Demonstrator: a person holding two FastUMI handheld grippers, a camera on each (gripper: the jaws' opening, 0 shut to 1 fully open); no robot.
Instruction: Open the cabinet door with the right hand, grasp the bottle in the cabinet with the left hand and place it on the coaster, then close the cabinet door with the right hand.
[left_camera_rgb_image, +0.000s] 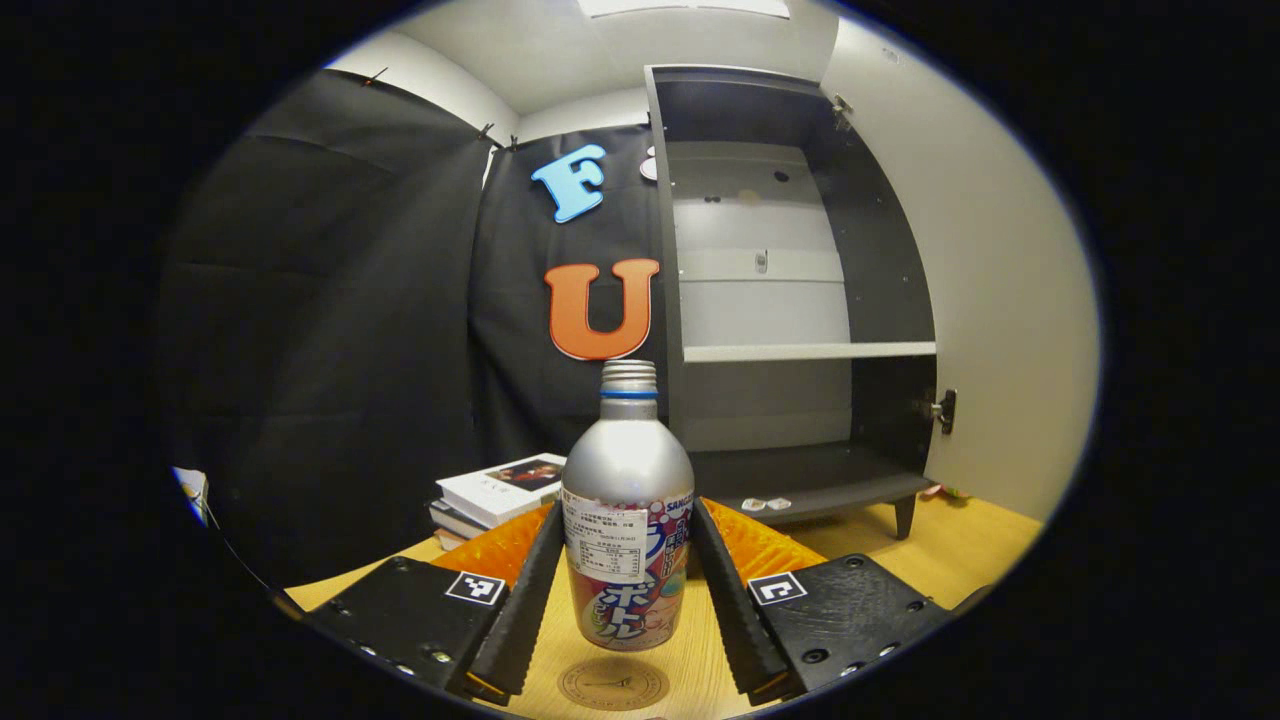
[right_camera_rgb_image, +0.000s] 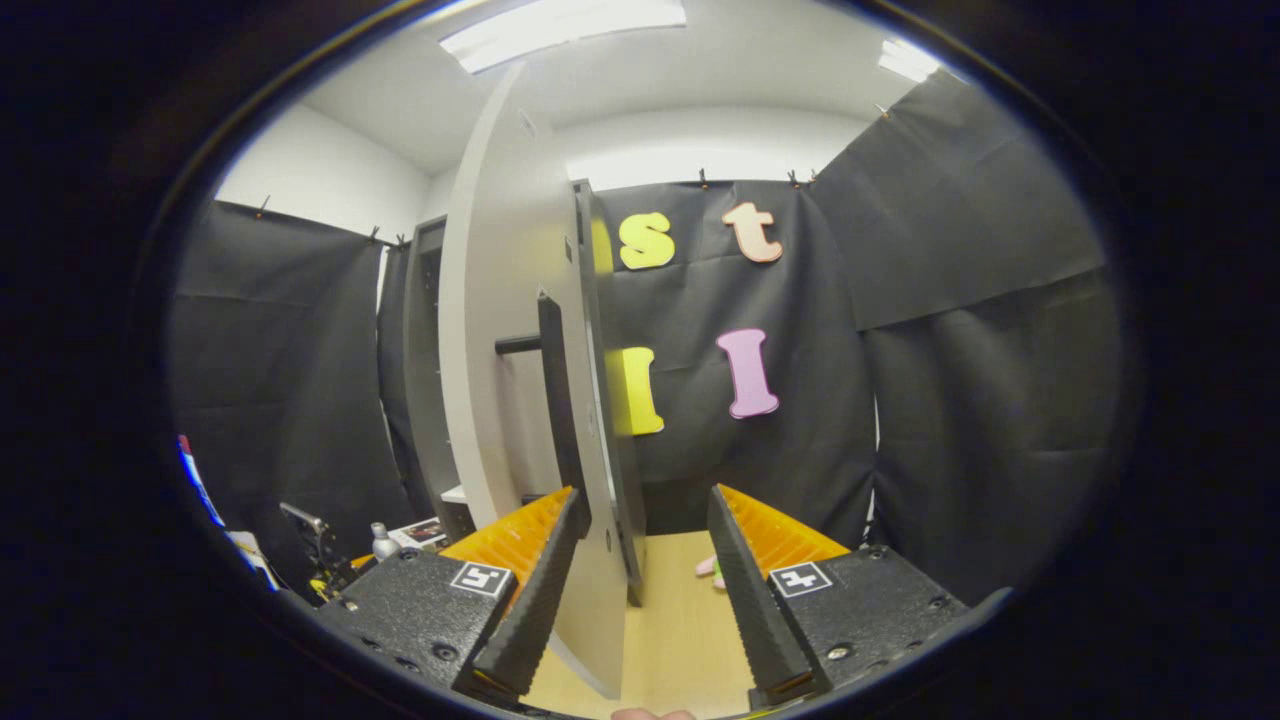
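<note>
Lower centre of the left gripper view: the bottle (left_camera_rgb_image: 627, 510) looks brushed metal with a glossy printed label; the table (left_camera_rgb_image: 950, 550) is matt pale wood, the cabinet (left_camera_rgb_image: 800, 300) perhaps laminate.

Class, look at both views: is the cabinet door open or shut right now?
Open. The door is swung aside, baring the shelf inside the cabinet.
</note>
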